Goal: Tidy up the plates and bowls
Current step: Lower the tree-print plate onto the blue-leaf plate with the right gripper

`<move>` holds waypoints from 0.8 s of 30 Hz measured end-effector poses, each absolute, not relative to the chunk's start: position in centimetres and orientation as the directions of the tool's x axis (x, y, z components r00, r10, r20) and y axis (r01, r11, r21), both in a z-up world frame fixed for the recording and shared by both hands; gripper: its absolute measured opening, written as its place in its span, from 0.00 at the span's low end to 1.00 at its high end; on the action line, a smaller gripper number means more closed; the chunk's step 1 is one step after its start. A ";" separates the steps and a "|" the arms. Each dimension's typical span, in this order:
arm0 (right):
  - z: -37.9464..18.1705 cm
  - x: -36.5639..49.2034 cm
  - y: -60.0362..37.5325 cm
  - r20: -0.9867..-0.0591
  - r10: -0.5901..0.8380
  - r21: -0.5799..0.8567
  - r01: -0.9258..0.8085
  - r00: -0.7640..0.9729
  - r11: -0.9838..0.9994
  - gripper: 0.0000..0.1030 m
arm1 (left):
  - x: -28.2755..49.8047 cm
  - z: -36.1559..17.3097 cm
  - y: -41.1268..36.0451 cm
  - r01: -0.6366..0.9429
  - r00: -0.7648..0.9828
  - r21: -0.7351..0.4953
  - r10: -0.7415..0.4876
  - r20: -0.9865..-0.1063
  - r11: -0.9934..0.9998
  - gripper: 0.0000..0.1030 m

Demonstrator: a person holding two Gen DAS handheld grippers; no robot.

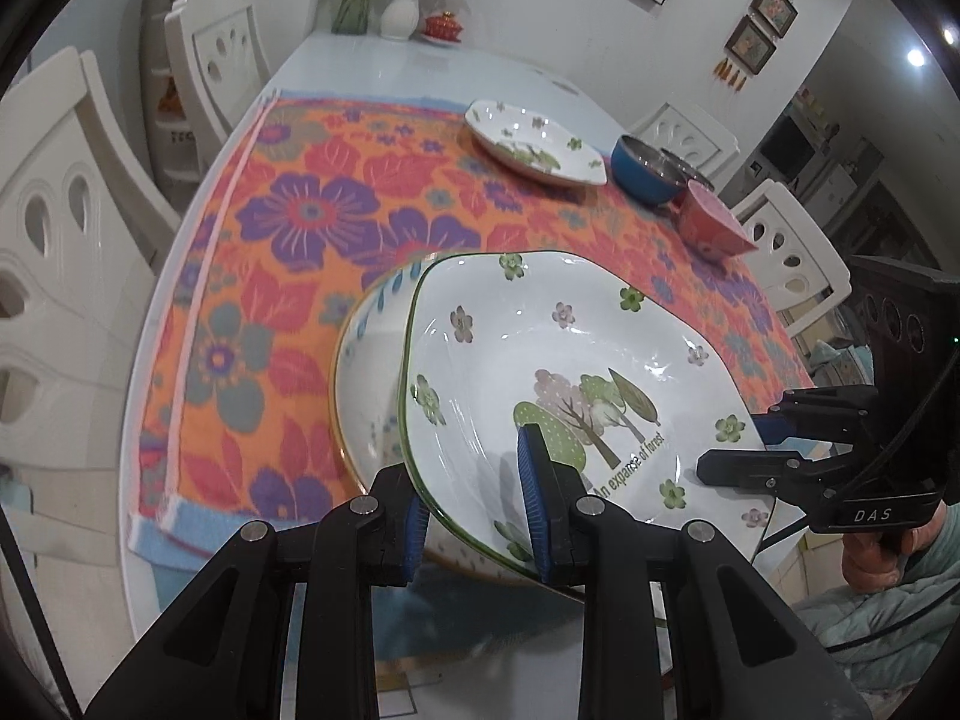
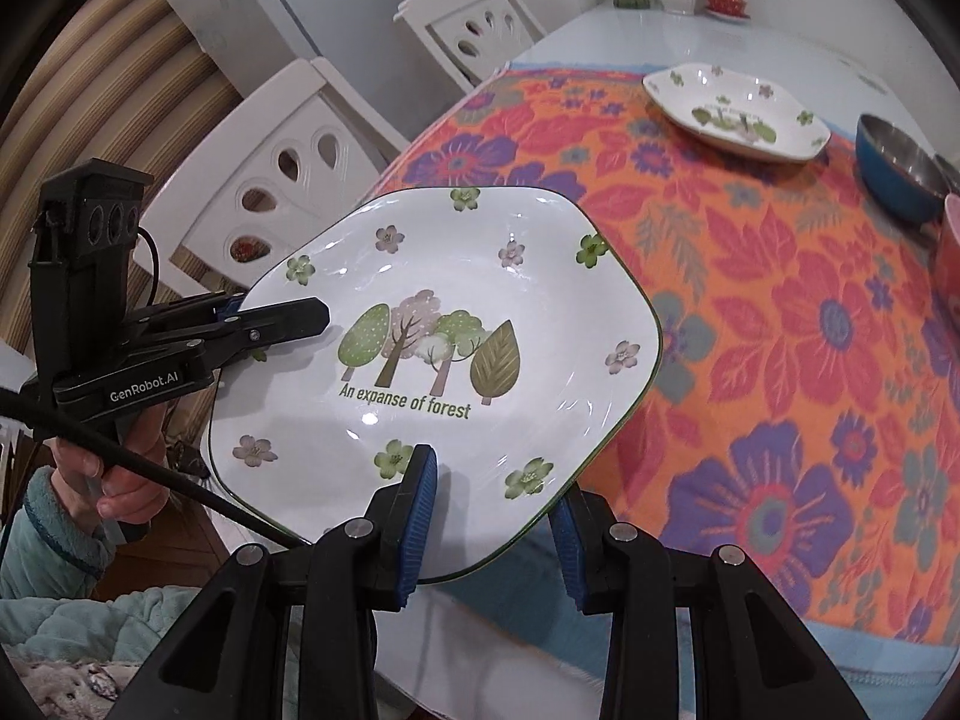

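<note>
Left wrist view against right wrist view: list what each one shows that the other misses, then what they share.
Only the left wrist view shows the round white bowl with blue rim marks under the held plate, three framed pictures on the wall, and the whole pink bowl.

Only the right wrist view shows the striped curtain and the white appliance.

Both show the white hexagonal forest-print plate, clamped at its rim by the left gripper and the right gripper, a matching second plate, the blue steel-lined bowl and the orange floral cloth.

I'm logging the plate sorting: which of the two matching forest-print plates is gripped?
The near white forest-print plate, clamped on two edges by the left gripper and right gripper; its twin lies far across the floral cloth.
</note>
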State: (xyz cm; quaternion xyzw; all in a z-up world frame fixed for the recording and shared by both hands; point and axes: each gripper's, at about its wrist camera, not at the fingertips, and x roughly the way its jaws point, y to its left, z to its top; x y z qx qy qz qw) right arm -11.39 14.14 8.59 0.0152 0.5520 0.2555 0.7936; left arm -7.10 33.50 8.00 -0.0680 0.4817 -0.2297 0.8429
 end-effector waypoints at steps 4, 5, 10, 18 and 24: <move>7.6 -11.6 14.2 -0.876 0.421 0.321 -0.366 0.237 0.873 0.34 | -7.2 6.9 33.6 0.318 0.409 -0.341 -0.453 -0.792 0.885 0.23; 7.5 -11.6 14.2 -0.877 0.420 0.322 -0.362 0.235 0.875 0.34 | -7.2 6.6 33.6 0.318 0.404 -0.343 -0.453 -0.794 0.884 0.23; 7.3 -11.3 14.2 -0.882 0.412 0.323 -0.344 0.227 0.882 0.34 | -6.9 6.0 33.7 0.317 0.393 -0.349 -0.457 -0.798 0.882 0.23; 7.0 -10.9 14.4 -0.893 0.391 0.309 -0.329 0.223 0.892 0.34 | -6.0 5.3 34.0 0.326 0.360 -0.371 -0.477 -0.802 0.870 0.23; 6.8 -10.8 14.7 -0.892 0.402 0.326 -0.322 0.206 0.889 0.34 | -5.2 5.0 34.2 0.311 0.345 -0.353 -0.451 -0.823 0.883 0.23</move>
